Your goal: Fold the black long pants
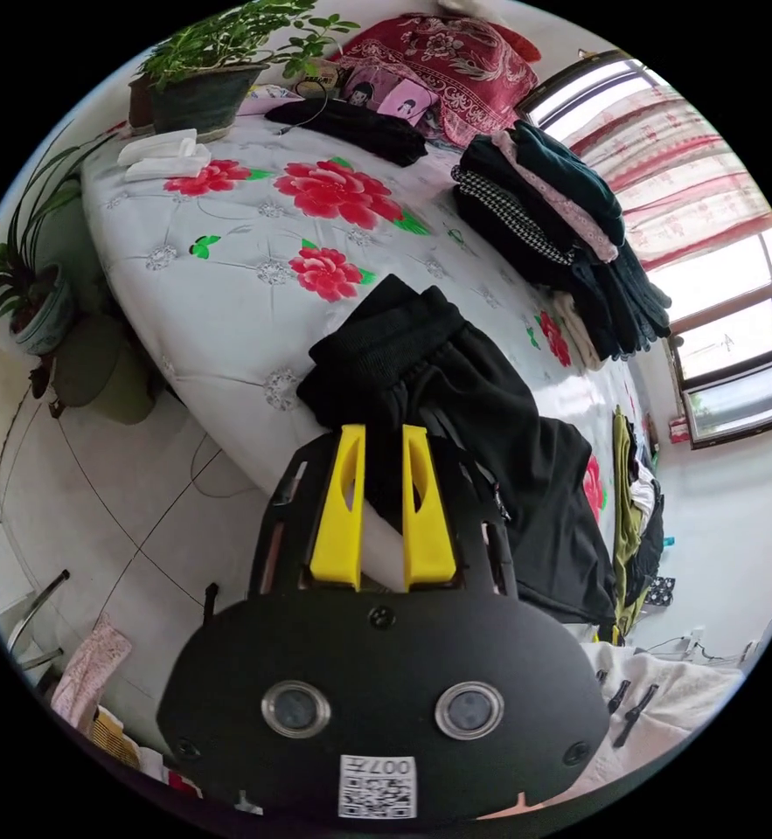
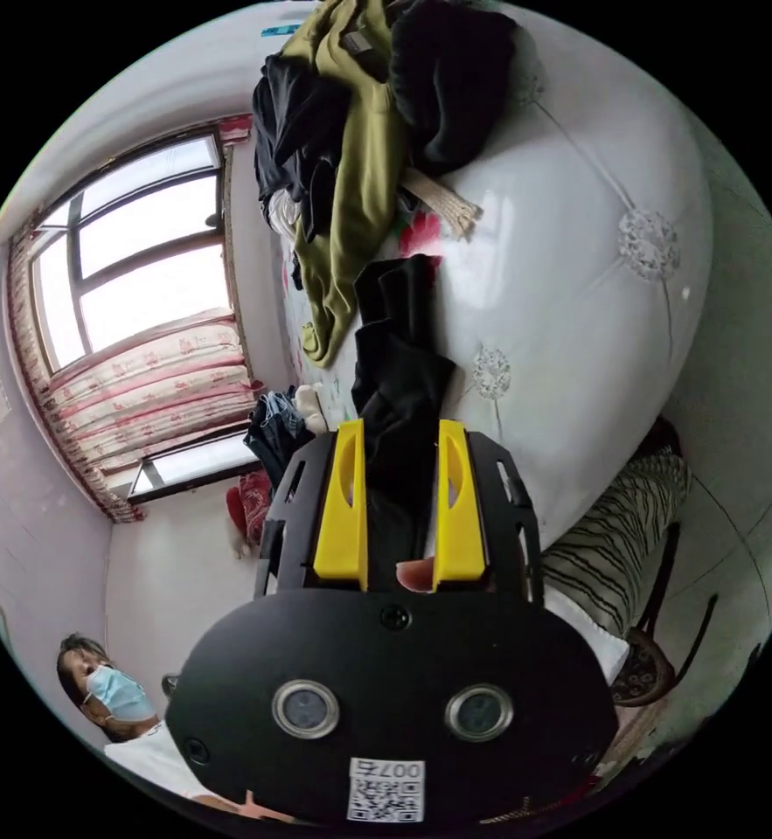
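Note:
The black long pants [image 1: 490, 437] lie bunched near the edge of a white bed with red flowers [image 1: 228, 271]. In the left gripper view, my left gripper [image 1: 383, 430] has its yellow jaws closed on a fold of the pants by the ribbed end. In the right gripper view, another part of the black pants [image 2: 399, 384] rises from the bed and runs between the jaws of my right gripper [image 2: 400, 424], which is shut on it. A fingertip [image 2: 414, 574] shows at the base of those jaws.
A stack of folded dark clothes [image 1: 560, 236] and a red pillow [image 1: 455, 61] sit further along the bed. Potted plants [image 1: 202, 79] stand at its end. An olive and black clothes heap [image 2: 351, 149] lies on the bed. A striped stool [image 2: 613, 551] stands beside it, and a masked person [image 2: 110, 690] is at the lower left.

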